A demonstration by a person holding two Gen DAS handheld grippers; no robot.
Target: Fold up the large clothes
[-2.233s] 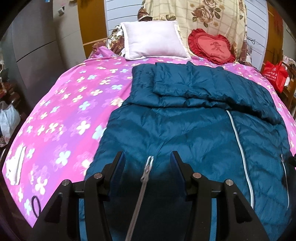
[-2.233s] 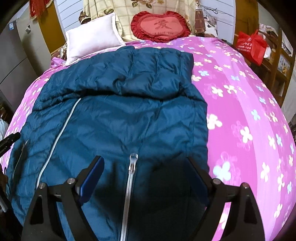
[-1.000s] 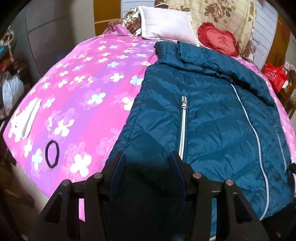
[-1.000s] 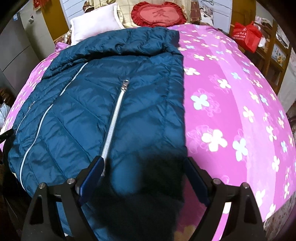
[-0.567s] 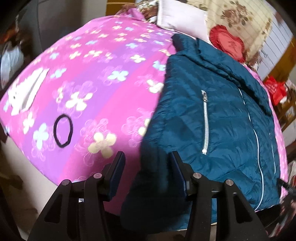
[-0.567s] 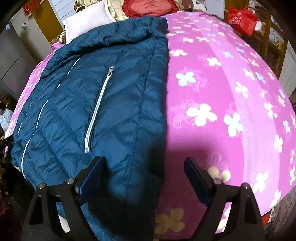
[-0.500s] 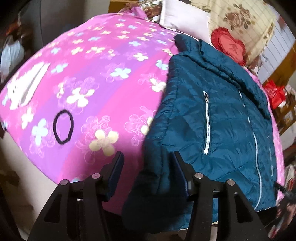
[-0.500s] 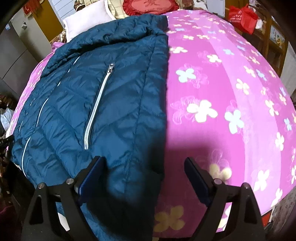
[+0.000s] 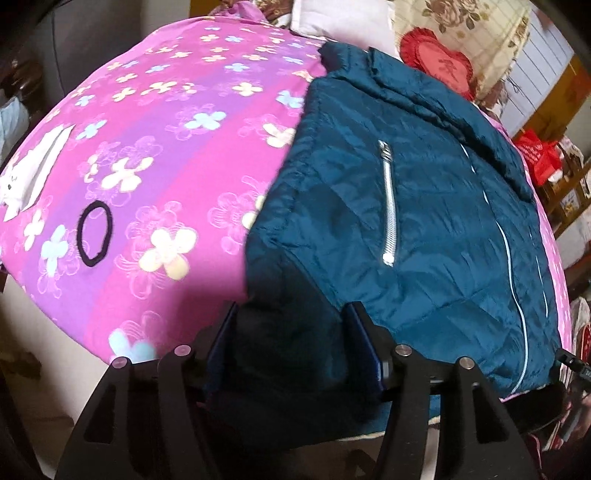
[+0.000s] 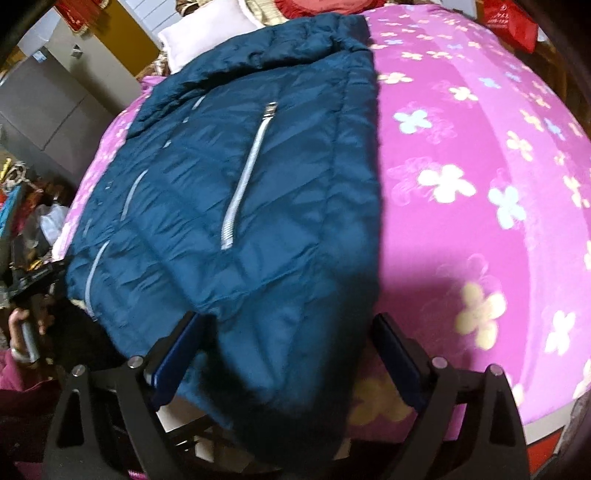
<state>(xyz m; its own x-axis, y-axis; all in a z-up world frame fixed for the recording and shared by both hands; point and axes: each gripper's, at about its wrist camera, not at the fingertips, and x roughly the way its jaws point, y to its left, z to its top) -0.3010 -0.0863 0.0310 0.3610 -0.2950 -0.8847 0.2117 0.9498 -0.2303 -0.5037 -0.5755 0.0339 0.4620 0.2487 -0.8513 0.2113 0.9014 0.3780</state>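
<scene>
A dark teal down jacket point(image 9: 406, 184) lies front up on the pink flowered bed cover point(image 9: 166, 147), collar at the far end. Its near left hem corner hangs over the bed edge and fills the gap of my left gripper point(image 9: 290, 332). The jaws are opening, and the puffy fabric still touches both pads. In the right wrist view the jacket point(image 10: 258, 184) drapes its other hem corner over the edge. My right gripper point(image 10: 286, 350) stands wide open around that corner, with a gap beside the left pad.
A black hair tie point(image 9: 94, 234) and a white cloth item point(image 9: 33, 173) lie on the cover left of the jacket. A white pillow point(image 9: 343, 18) and a red heart cushion point(image 9: 439, 62) sit at the head. A person's hand point(image 10: 22, 332) shows low left.
Both grippers have drawn back to the bed's near edge and tipped downward. The jacket's hem came with them and now hangs over the edge. The left jaws stand slightly wider.
</scene>
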